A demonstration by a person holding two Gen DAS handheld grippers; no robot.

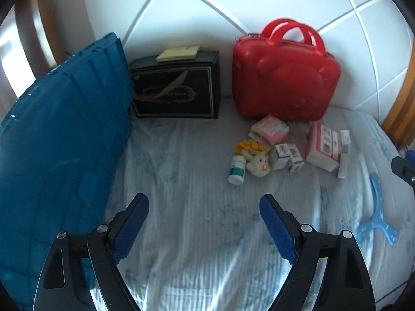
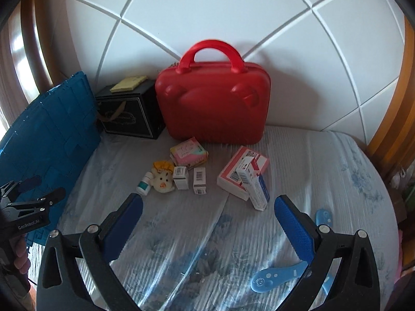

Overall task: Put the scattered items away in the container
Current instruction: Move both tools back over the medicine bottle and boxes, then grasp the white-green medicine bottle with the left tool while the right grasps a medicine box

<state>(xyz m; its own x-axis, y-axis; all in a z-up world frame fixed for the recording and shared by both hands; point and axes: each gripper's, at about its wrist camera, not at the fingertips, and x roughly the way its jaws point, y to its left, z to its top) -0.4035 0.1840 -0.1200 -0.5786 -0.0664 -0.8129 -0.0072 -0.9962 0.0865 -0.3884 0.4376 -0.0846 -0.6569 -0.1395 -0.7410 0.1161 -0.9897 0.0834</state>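
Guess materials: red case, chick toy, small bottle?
Red case: looks like hard moulded plastic, semi-gloss; embossed shapes and rigid handles. Chick toy: plush fabric; fuzzy, soft outline. Small bottle: probably white plastic with a printed label; too small to be sure.

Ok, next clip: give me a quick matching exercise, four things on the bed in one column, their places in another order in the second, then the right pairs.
Things:
1. red case
2. yellow pad
3. small white bottle
4. blue three-armed piece

Places:
A. on top of the black box
B. upright against the white headboard
C. flat on the sheet, apart from the pile
D. lying beside the plush toy

Pairs: 1-B, 2-A, 3-D, 4-C
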